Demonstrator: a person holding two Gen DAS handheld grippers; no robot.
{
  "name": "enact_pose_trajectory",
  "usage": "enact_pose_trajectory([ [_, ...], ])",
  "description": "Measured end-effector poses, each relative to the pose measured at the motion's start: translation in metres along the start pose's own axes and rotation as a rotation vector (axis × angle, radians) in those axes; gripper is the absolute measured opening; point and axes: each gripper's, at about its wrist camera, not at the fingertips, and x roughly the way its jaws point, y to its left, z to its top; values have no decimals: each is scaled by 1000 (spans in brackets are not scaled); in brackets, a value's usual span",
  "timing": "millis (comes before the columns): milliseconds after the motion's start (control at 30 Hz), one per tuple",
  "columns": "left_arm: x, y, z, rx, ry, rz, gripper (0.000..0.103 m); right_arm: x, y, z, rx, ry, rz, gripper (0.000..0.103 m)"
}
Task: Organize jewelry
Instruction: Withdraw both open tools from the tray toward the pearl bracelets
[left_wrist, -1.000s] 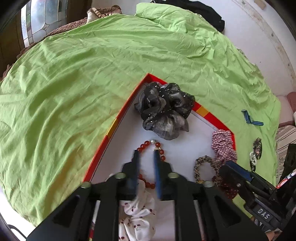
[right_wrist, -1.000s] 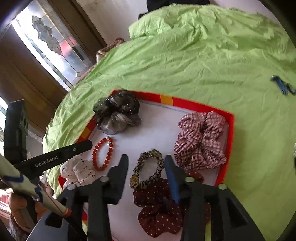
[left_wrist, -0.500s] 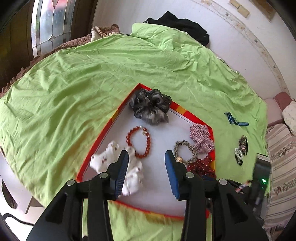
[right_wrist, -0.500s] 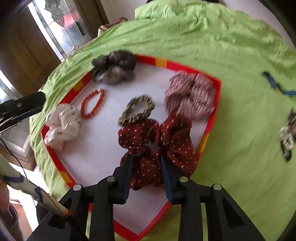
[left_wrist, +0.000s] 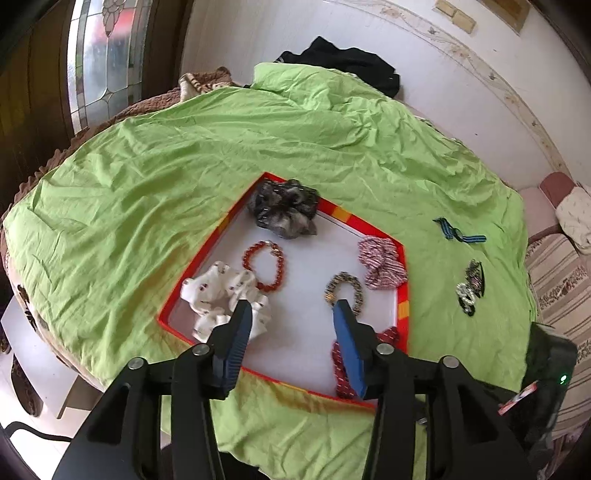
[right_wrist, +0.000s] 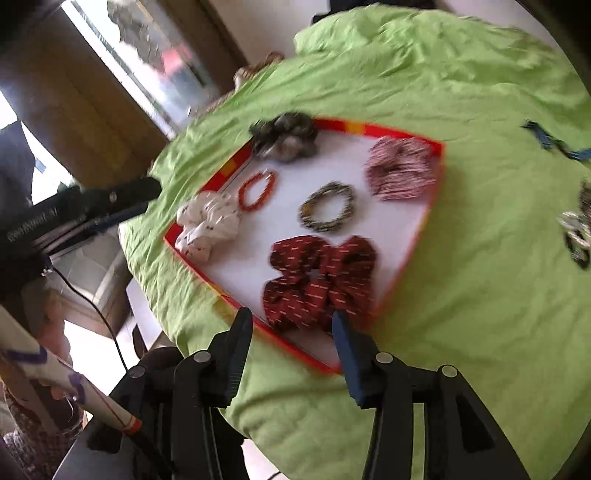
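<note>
Both the left claw (left_wrist: 291, 314) and the right claw (right_wrist: 291, 321) hang empty above the red-rimmed tray (left_wrist: 400, 310), jaws opening, the dark red scrunchie (right_wrist: 321, 277) lying inside it, with a blue ribbon (left_wrist: 460, 233) and hair clips (left_wrist: 470, 288) beyond on the green sheet (left_wrist: 147, 192).

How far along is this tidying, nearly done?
Well along. Six pieces lie in the red-rimmed tray, among them the dotted red scrunchie and red bead bracelet. Both tools, left and right, are opening and empty. Left on the green sheet: a blue striped ribbon and patterned clips.
</note>
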Motion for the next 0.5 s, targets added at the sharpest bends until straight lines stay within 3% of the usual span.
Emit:
enact_pose_trajectory([
  [67, -3, -12, -4, 22, -3, -3, 49, -13, -11, -6, 29, -28, -16, 55],
  [500, -1, -109, -33, 172, 37, -74, 49, -92, -127, -66, 305, -166, -92, 55],
])
